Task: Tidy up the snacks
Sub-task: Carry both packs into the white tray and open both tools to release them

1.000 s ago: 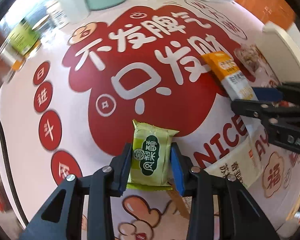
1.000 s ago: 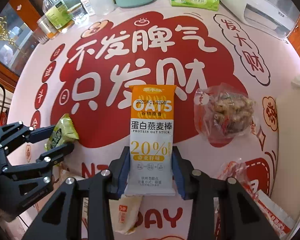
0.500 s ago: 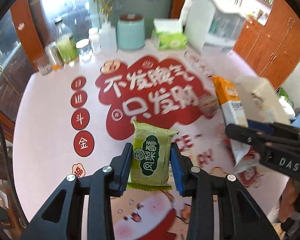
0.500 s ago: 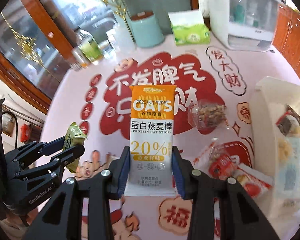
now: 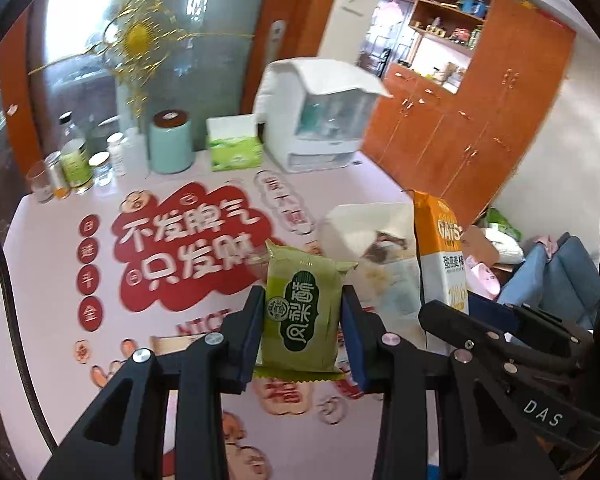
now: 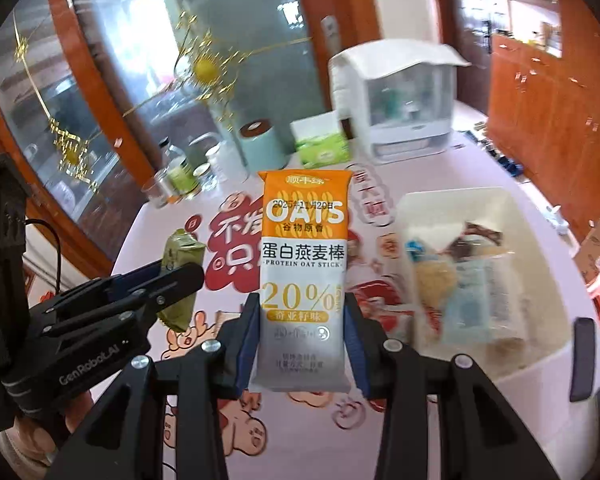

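My left gripper (image 5: 302,334) is shut on a green pastry packet (image 5: 302,316) and holds it high above the table. My right gripper (image 6: 302,340) is shut on an orange and white oat stick packet (image 6: 304,276), also raised. Each shows in the other view: the right gripper (image 5: 472,320) with the oat stick packet (image 5: 444,256) at the right of the left wrist view, the left gripper (image 6: 168,280) with the green packet (image 6: 180,276) at the left of the right wrist view. A white bin (image 6: 528,344) with several snacks stands on the table's right.
The table has a red and pink printed cloth (image 5: 188,248). At its far edge stand bottles and jars (image 5: 74,168), a mint canister (image 5: 171,142), a green tissue box (image 5: 234,148) and a white appliance (image 5: 320,120). Orange cabinets (image 5: 468,120) stand beyond.
Both grippers have risen well above the table with their packets still held. The view now takes in the room and the white bin at the right.
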